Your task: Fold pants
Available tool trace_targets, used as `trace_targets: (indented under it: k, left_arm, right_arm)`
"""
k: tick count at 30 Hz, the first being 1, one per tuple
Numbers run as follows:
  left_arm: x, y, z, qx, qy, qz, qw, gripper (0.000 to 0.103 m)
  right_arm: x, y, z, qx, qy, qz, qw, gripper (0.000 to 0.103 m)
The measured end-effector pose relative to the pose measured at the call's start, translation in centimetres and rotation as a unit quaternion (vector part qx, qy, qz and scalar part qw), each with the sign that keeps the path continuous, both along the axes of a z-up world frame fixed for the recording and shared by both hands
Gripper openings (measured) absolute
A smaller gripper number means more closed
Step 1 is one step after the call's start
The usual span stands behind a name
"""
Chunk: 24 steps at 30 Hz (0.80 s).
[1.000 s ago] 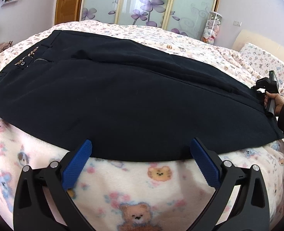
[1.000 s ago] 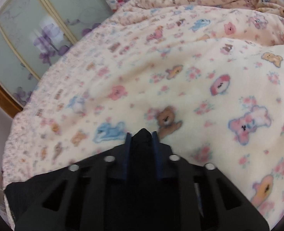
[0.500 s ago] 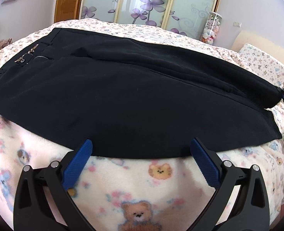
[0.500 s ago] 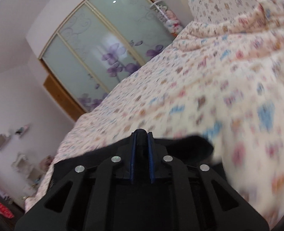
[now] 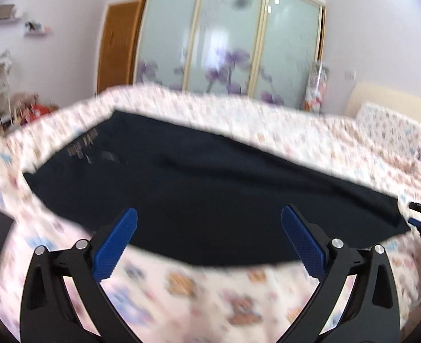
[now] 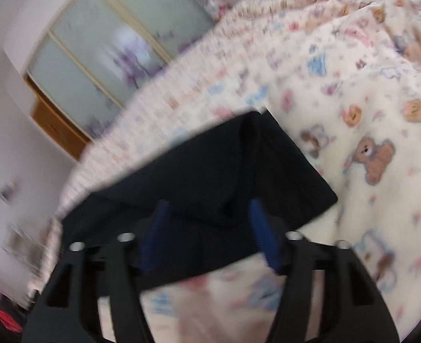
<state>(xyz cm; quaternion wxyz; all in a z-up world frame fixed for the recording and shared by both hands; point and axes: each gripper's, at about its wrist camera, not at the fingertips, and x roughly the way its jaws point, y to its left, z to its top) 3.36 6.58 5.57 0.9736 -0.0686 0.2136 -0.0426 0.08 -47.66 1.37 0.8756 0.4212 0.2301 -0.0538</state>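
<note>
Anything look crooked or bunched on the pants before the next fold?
Mostly flat, but the pants are not tidy at the leg end: in the right wrist view a raised ridge of cloth runs up from the opening right gripper, and the hems look uneven. The picture is blurred.

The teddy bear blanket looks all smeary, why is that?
Left wrist view: the blanket is motion-blurred, and so is the edge of the dark pants. Right wrist view: the blanket's near part is smeared, while the bears at right look sharper. Both views bend at the edges from the fisheye lens.
</note>
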Motion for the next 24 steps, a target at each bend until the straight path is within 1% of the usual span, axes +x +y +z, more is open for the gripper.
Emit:
trace_targets:
  k: [1, 2, 4, 5, 7, 8, 10, 11, 12, 13, 14, 15, 17, 19, 20, 22, 24]
  left_arm:
    - [0.3, 0.8, 0.5, -0.003, -0.015, 0.005, 0.9999, 0.101]
    - [0.5, 1.3, 0.7, -0.005, -0.023, 0.009, 0.9997, 0.101]
    - [1.7, 2.6, 0.8, -0.019, -0.033, 0.024, 0.9990, 0.101]
    - [2.2, 3.2, 0.7, -0.028, -0.031, 0.032, 0.9986, 0.101]
    - [2.7, 4.8, -0.5, -0.074, -0.025, 0.044, 0.9960, 0.101]
    - [2.8, 5.2, -1.2, -0.090, -0.020, 0.046, 0.9947, 0.101]
    - [3.5, 6.5, -2.4, -0.131, 0.015, 0.050, 0.9901, 0.101]
    - [3.9, 7.0, -2.5, -0.143, 0.030, 0.049, 0.9880, 0.101]
    - [4.0, 7.3, -2.6, -0.149, 0.034, 0.050, 0.9870, 0.101]
    - [3.9, 7.6, -2.7, -0.151, 0.032, 0.056, 0.9864, 0.101]
    - [3.7, 7.9, -2.6, -0.151, 0.025, 0.061, 0.9864, 0.101]
    - [3.7, 8.4, -2.6, -0.147, 0.019, 0.063, 0.9869, 0.101]
    - [3.4, 8.8, -2.2, -0.133, 0.008, 0.071, 0.9885, 0.101]
    - [3.0, 8.8, -2.4, -0.128, 0.005, 0.080, 0.9885, 0.101]
    - [3.0, 9.1, -2.4, -0.131, 0.004, 0.081, 0.9880, 0.101]
    - [3.1, 9.3, -2.6, -0.141, 0.009, 0.084, 0.9864, 0.101]
    - [3.3, 9.3, -2.9, -0.145, 0.015, 0.085, 0.9857, 0.101]
  right_arm:
    - [0.0, -0.1, 0.0, 0.034, -0.010, -0.002, 0.999, 0.064]
    - [0.4, -0.2, -0.4, 0.081, -0.007, -0.006, 0.997, 0.064]
    - [1.5, -0.1, -2.0, 0.161, 0.018, -0.011, 0.987, 0.055]
    - [2.2, 0.0, -3.1, 0.204, 0.038, -0.019, 0.978, 0.048]
    - [3.1, 0.2, -5.0, 0.254, 0.064, -0.055, 0.964, 0.047]
    - [3.4, 0.2, -5.3, 0.259, 0.069, -0.069, 0.961, 0.047]
    - [3.6, 0.0, -5.6, 0.259, 0.063, -0.103, 0.958, 0.047]
    - [4.0, -0.3, -5.6, 0.256, 0.058, -0.123, 0.957, 0.047]
    - [4.5, -0.5, -5.6, 0.253, 0.058, -0.138, 0.956, 0.046]
    - [5.1, -0.6, -5.6, 0.238, 0.064, -0.153, 0.957, 0.035]
    - [5.8, -0.6, -5.5, 0.221, 0.068, -0.159, 0.960, 0.018]
    - [6.2, -0.5, -5.0, 0.203, 0.068, -0.158, 0.964, 0.013]
    - [6.0, -0.1, -3.1, 0.157, 0.046, -0.151, 0.975, 0.011]
    - [4.4, 0.3, -0.5, 0.107, -0.002, -0.140, 0.984, 0.011]
    - [3.7, 0.6, 0.1, 0.088, -0.017, -0.143, 0.986, 0.011]
    - [1.9, 0.8, 0.5, 0.070, -0.031, -0.150, 0.986, 0.010]
    - [0.5, 0.9, -0.8, 0.075, -0.022, -0.159, 0.984, 0.010]
